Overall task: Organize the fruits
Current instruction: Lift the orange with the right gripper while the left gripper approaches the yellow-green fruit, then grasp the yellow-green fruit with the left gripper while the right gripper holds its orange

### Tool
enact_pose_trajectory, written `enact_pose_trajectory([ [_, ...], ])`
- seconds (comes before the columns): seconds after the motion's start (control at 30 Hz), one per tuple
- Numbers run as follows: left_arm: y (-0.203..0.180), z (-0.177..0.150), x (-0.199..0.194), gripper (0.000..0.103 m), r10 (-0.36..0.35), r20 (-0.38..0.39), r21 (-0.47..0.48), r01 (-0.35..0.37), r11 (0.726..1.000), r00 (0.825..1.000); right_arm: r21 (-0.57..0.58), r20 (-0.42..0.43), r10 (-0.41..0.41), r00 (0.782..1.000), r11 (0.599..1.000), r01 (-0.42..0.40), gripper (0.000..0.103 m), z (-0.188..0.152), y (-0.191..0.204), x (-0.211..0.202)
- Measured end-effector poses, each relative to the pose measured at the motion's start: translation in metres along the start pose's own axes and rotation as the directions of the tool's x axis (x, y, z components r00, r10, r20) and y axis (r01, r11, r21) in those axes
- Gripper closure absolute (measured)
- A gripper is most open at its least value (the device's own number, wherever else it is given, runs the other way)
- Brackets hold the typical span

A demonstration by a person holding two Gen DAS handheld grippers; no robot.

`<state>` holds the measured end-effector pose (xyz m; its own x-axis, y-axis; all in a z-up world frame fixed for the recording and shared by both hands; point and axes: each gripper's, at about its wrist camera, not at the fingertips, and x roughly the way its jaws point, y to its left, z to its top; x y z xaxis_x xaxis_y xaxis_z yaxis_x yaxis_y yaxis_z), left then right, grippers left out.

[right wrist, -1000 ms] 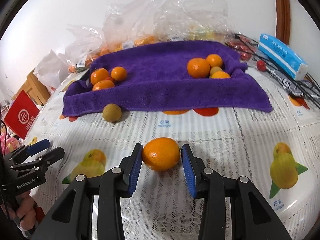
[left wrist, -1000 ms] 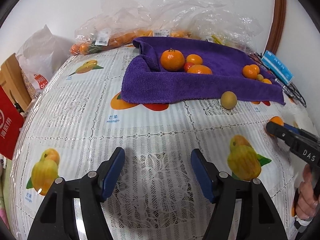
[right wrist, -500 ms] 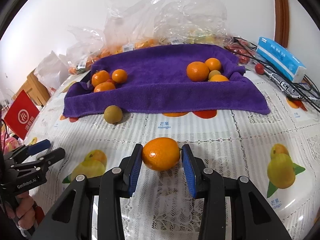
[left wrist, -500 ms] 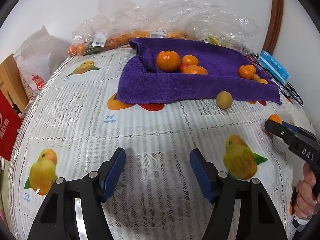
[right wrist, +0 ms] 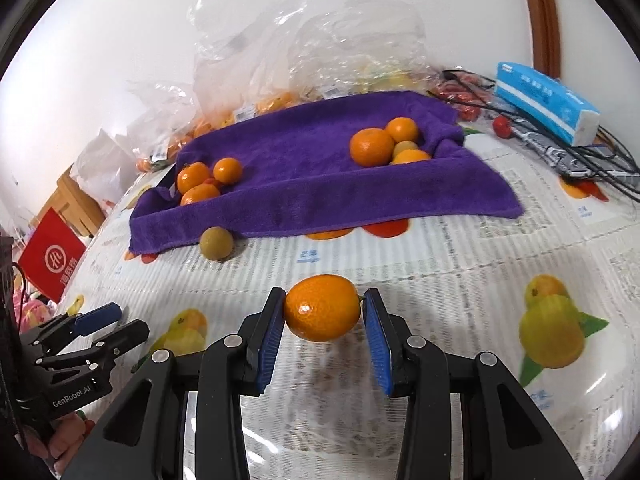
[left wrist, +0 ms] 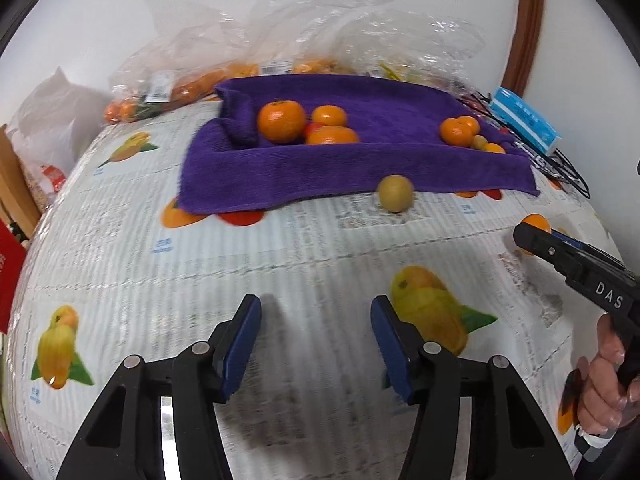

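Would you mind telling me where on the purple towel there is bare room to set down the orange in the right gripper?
The orange is held in the right gripper. The purple towel is bare across its middle, between the left fruit cluster and the right fruit cluster. Both towel ends are crowded, and the plastic bags crowd the back edge.

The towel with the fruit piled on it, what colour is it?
The towel is deep purple, plain with no pattern; the right wrist view shows it best.

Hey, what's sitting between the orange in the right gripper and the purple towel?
Only bare patterned tablecloth, seen in the right wrist view. The orange faces the purple towel; the brownish fruit sits off left.
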<state>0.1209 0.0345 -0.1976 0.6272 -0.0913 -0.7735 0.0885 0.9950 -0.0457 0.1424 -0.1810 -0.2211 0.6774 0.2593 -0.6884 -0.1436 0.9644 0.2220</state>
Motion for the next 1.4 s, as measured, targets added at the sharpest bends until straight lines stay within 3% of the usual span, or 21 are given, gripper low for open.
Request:
enact_pose_trajectory([
  [0.23,-0.018,0.014,0.012,0.053,-0.026,0.012,0.002,0.026,1.0,1.0,-0.036,0.046,-0.086,0.995,0.995,0.088,0.063,0.001,-0.022,-0.013],
  [0.47,-0.029,0.027,0.024,0.053,-0.021,0.021,-0.008,0.021,1.0,1.0,0.043,0.012,-0.023,1.0,0.999,0.023,0.063,0.001,-0.042,-0.008],
  [1.2,-0.047,0.054,0.047,0.054,-0.04,0.024,-0.02,0.041,0.999,0.999,0.044,-0.004,-0.008,1.0,0.999,0.008,0.063,0.002,-0.043,-0.007],
  [1.33,-0.049,0.059,0.052,0.059,-0.031,0.024,-0.03,0.032,0.999,0.999,0.043,-0.01,-0.007,1.0,0.999,0.008,0.063,0.002,-0.044,-0.005],
  [1.4,-0.048,0.061,0.054,0.072,-0.033,0.026,-0.046,0.034,0.998,0.999,0.037,-0.009,-0.005,1.0,0.999,0.006,0.063,0.002,-0.042,-0.005],
])
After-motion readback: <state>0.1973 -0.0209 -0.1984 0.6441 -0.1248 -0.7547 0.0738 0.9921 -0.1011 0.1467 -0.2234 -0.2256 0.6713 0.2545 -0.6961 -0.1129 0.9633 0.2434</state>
